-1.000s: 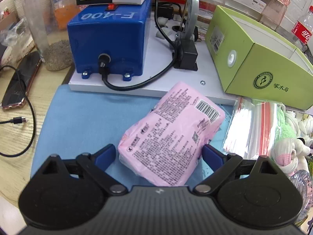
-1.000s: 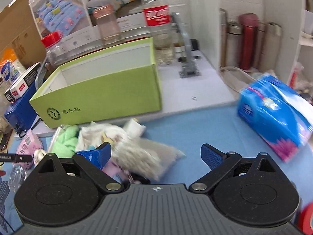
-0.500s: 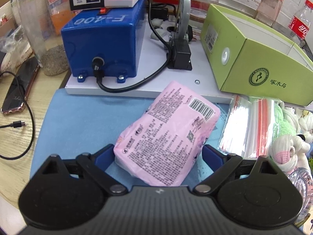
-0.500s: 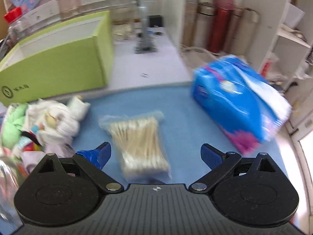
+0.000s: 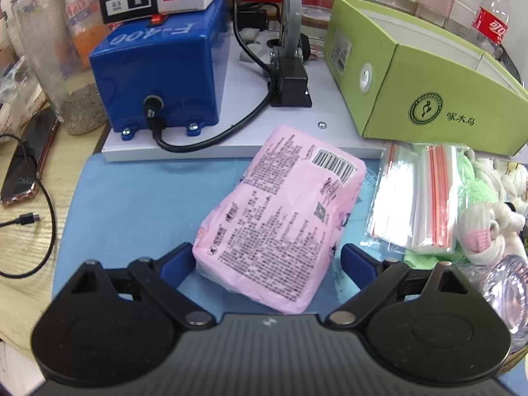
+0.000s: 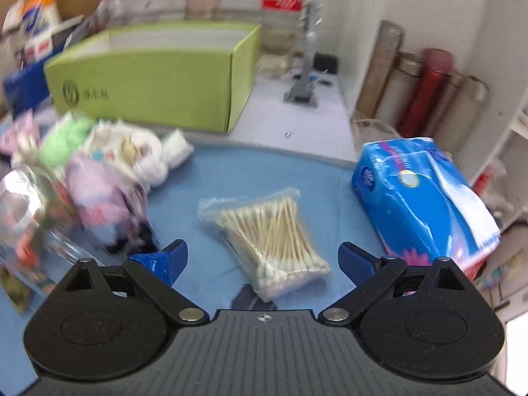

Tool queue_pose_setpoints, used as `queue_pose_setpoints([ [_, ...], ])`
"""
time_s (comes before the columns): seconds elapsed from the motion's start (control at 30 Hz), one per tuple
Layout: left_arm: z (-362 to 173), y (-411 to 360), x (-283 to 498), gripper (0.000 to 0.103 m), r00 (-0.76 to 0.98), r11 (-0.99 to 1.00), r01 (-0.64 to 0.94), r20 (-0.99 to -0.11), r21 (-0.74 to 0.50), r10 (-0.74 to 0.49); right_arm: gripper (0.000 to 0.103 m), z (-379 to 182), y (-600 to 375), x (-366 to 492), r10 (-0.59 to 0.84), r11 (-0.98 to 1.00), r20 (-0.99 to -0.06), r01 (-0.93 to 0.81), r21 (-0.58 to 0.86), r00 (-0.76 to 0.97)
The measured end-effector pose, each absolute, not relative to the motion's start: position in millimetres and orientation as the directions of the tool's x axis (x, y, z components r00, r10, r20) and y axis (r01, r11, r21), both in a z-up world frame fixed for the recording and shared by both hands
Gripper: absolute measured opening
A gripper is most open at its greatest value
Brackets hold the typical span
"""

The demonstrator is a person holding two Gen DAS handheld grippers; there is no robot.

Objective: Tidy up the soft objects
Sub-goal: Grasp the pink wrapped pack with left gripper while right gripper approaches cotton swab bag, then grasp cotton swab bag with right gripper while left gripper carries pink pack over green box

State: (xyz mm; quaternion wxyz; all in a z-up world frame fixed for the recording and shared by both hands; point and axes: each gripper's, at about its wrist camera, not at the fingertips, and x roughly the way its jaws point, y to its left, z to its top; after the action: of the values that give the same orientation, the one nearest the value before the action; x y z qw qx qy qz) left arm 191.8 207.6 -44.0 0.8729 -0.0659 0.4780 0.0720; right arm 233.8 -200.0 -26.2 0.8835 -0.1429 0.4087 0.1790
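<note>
A pink soft pack [image 5: 280,217] lies on the blue mat [image 5: 132,204]. My left gripper [image 5: 266,260] is open around its near end, left pad touching or nearly touching it. Zip bags [image 5: 419,198] and plush toys [image 5: 488,217] lie to its right. In the right wrist view my right gripper [image 6: 262,257] is open and empty, just above a bag of cotton swabs [image 6: 270,231]. A blue tissue pack [image 6: 422,204] lies to the right, a heap of soft toys [image 6: 109,165] to the left. The green box [image 6: 155,76] stands behind; it also shows in the left wrist view [image 5: 422,76].
A blue machine [image 5: 158,76] with a black cable sits on a white base [image 5: 231,135] behind the mat. A phone [image 5: 29,161] and a jar [image 5: 49,52] stand at left. A clear jar [image 6: 29,217] is beside my right gripper. Flasks [image 6: 425,92] line the wall.
My left gripper has moved a little forward around the pink pack. My right gripper has swung from the toy heap to above the cotton swabs, with the tissue pack now at right.
</note>
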Motion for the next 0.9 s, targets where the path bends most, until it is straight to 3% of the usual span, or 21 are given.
queue_pose_setpoints([
  [0.2,-48,202,197,0.094,0.553,0.994,-0.109,-0.831,0.007,0.066,0.088,-47,-207,262,0.320,0.854,-0.811,-0.519,0.023,0.490],
  [0.4,-50,205,200,0.094,0.579,1.000,-0.008,-0.815,0.001,0.005,0.089,-52,-209,257,0.358,0.844,-0.763,-0.536,0.018,0.539],
  [0.6,-53,208,198,0.093,0.614,1.000,0.029,-0.789,0.000,-0.017,0.090,-52,-207,260,0.358,0.842,-0.775,-0.539,0.026,0.521],
  [0.63,-54,207,197,0.092,0.621,1.000,0.020,-0.784,-0.003,-0.015,0.090,-52,-207,261,0.359,0.842,-0.774,-0.539,0.027,0.522],
  [0.7,-50,209,193,0.071,0.641,1.000,0.004,-0.767,-0.021,-0.019,0.088,-51,-206,260,0.359,0.842,-0.772,-0.539,0.025,0.525],
  [0.77,-46,213,188,0.067,0.644,0.998,-0.023,-0.764,-0.063,-0.033,0.083,-50,-206,257,0.343,0.861,-0.768,-0.508,0.026,0.541],
  [0.8,-45,215,187,0.066,0.648,0.997,-0.034,-0.761,-0.073,-0.034,0.073,-48,-206,255,0.338,0.869,-0.763,-0.494,0.029,0.550],
  [0.83,-44,218,184,0.066,0.652,0.995,-0.054,-0.757,-0.082,-0.027,0.043,-46,-208,253,0.337,0.876,-0.752,-0.481,0.030,0.566],
  [0.9,-38,223,178,0.065,0.659,0.992,-0.084,-0.752,-0.089,-0.012,0.027,-38,-213,250,0.351,0.887,-0.740,-0.458,0.065,0.574],
])
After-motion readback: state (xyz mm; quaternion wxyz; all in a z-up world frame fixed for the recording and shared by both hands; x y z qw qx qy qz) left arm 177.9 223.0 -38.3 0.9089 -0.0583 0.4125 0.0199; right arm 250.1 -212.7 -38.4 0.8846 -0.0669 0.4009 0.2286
